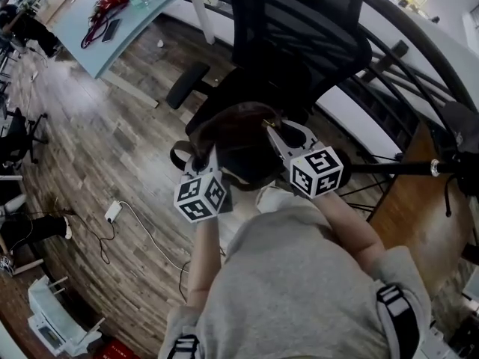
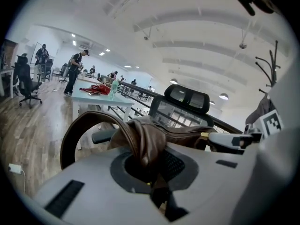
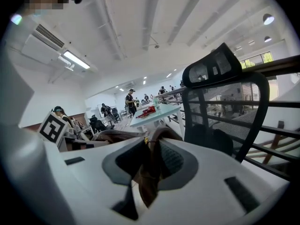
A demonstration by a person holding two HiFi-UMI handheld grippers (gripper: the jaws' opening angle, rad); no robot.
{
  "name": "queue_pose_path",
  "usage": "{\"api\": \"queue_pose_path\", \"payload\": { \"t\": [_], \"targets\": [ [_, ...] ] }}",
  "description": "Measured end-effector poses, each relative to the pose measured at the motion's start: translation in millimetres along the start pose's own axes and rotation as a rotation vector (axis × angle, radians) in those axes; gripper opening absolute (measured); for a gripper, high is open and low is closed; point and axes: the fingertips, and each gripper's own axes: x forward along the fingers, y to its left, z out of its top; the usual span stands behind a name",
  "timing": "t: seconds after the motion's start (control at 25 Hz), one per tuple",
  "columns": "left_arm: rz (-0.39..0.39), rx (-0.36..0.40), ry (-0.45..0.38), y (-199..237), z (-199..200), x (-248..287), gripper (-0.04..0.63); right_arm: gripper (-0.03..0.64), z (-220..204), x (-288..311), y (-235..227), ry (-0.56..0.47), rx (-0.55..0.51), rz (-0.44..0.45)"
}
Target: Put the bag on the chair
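- Wooden flooring (image 1: 112,140) is running through an open office, with a pale table (image 1: 150,17) standing behind a black mesh chair (image 1: 299,43).
- Hanging in the air between both grippers is a brown leather bag (image 1: 239,144), just in front of the chair's seat and seemingly not resting on it yet.
- The left gripper (image 2: 146,163) is pinching a bunched fold of leather at the bag's top edge, its jaws almost together, while a strap (image 2: 77,130) is looping free to the side.
- The right gripper (image 3: 149,165) is clamping narrowly on the opposite edge, beside a small brass fitting (image 3: 146,139).
- Judging by how it is creasing and sagging, the bag is behaving as soft and limp, probably of moderate weight.
- Smooth leather may be prone to sliding between the pads, so gripping thick, stitched edges near the strap anchors is looking safer than thin folds.
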Motion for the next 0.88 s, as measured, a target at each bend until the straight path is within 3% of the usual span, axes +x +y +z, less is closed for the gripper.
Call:
{"api": "queue_pose_path", "payload": {
  "t": [0.44,0.88],
  "targets": [
    [0.009,0.027,0.052,-0.4,-5.3,78.0,0.018,0.064,-6.0,44.0,-63.2,0.036,0.041,-0.020],
    [-0.001,0.044,0.122,22.8,-32.5,147.8,0.018,0.064,-39.0,97.9,-109.9,0.069,0.087,-0.090]
  ]
}}
